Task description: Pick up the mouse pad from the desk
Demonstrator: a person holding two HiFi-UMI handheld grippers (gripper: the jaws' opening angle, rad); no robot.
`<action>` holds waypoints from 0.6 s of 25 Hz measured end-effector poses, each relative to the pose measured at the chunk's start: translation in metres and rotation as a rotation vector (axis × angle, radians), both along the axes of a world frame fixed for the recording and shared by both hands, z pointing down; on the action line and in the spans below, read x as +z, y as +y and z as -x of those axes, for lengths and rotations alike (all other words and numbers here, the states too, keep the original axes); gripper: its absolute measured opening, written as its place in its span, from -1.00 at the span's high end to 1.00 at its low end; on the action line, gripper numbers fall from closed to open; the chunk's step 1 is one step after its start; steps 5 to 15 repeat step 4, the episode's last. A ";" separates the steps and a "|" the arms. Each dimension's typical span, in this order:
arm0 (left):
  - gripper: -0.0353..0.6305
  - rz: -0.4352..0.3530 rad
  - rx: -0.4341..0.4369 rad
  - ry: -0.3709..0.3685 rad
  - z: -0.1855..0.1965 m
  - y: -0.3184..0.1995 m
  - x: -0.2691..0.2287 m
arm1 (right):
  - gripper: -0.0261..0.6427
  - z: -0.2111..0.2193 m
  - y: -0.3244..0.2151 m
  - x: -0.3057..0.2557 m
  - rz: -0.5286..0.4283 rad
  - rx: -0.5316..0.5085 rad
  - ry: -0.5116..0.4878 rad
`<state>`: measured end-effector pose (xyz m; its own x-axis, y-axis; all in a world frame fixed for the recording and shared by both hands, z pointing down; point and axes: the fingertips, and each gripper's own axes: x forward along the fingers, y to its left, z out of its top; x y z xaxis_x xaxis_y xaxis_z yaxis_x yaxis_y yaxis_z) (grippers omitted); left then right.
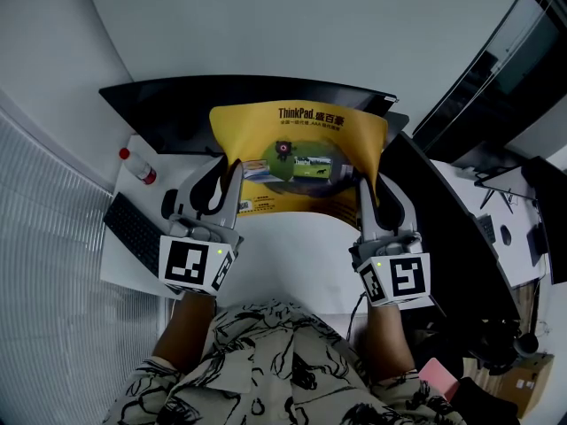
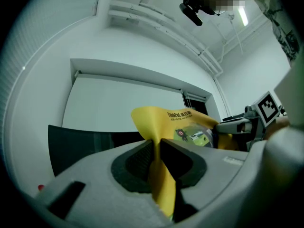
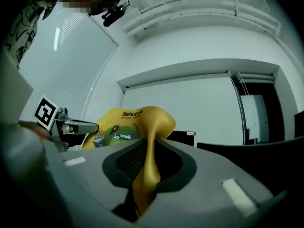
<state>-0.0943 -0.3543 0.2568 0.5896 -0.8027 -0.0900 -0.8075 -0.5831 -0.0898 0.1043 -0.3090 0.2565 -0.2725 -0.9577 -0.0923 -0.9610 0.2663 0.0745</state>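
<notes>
A yellow mouse pad with printed pictures hangs spread in the air above the desk, held by both grippers. My left gripper is shut on its left edge; in the left gripper view the yellow sheet is pinched between the dark pads. My right gripper is shut on the right edge, and the pad folds between its jaws in the right gripper view. The sheet bows upward between the two grips. Each gripper view shows the other gripper across the pad.
Below the pad lies a white desk with a dark monitor at the back. A black keyboard, a black mouse and a red-capped bottle sit at the left. A dark curved desk runs along the right.
</notes>
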 end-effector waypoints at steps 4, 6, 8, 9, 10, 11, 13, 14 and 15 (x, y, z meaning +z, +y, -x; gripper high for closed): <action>0.69 -0.003 0.002 -0.001 -0.001 0.000 -0.001 | 0.73 -0.001 0.000 0.000 -0.002 0.000 0.002; 0.69 -0.003 0.002 -0.001 -0.001 0.000 -0.001 | 0.73 -0.001 0.000 0.000 -0.002 0.000 0.002; 0.69 -0.003 0.002 -0.001 -0.001 0.000 -0.001 | 0.73 -0.001 0.000 0.000 -0.002 0.000 0.002; 0.69 -0.003 0.002 -0.001 -0.001 0.000 -0.001 | 0.73 -0.001 0.000 0.000 -0.002 0.000 0.002; 0.69 -0.003 0.002 -0.001 -0.001 0.000 -0.001 | 0.73 -0.001 0.000 0.000 -0.002 0.000 0.002; 0.69 -0.003 0.002 -0.001 -0.001 0.000 -0.001 | 0.73 -0.001 0.000 0.000 -0.002 0.000 0.002; 0.69 -0.003 0.002 -0.001 -0.001 0.000 -0.001 | 0.73 -0.001 0.000 0.000 -0.002 0.000 0.002; 0.69 -0.003 0.002 -0.001 -0.001 0.000 -0.001 | 0.73 -0.001 0.000 0.000 -0.002 0.000 0.002; 0.69 -0.003 0.002 -0.001 -0.001 0.000 -0.001 | 0.73 -0.001 0.000 0.000 -0.002 0.000 0.002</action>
